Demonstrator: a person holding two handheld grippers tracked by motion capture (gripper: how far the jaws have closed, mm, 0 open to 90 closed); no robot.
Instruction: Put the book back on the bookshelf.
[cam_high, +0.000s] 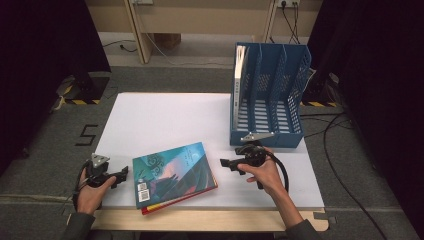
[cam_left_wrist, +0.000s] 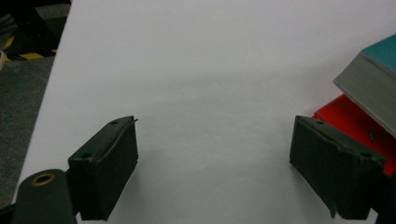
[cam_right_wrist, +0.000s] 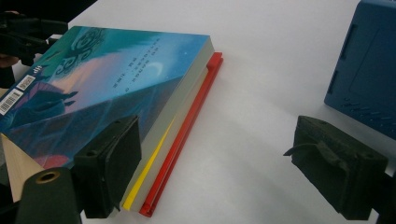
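Teal-covered paperback book (cam_high: 174, 172), stacked on table (cam_high: 165, 117): being approached by right tool (cam_high: 232, 164) and left tool (cam_high: 121, 175), both released; edge grasp probably needed next.

I can read a black numeral "5" (cam_high: 87, 135) marked on the grey floor left of my table. The teal illustrated book (cam_high: 172, 171) carries a barcode label (cam_high: 143, 190); its digits and cover lettering are too small to read.

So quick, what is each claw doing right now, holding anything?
Left claw: open, nothing between its jaws, beside the stacked books.
Right claw: open, holding nothing, at the books' other edge.
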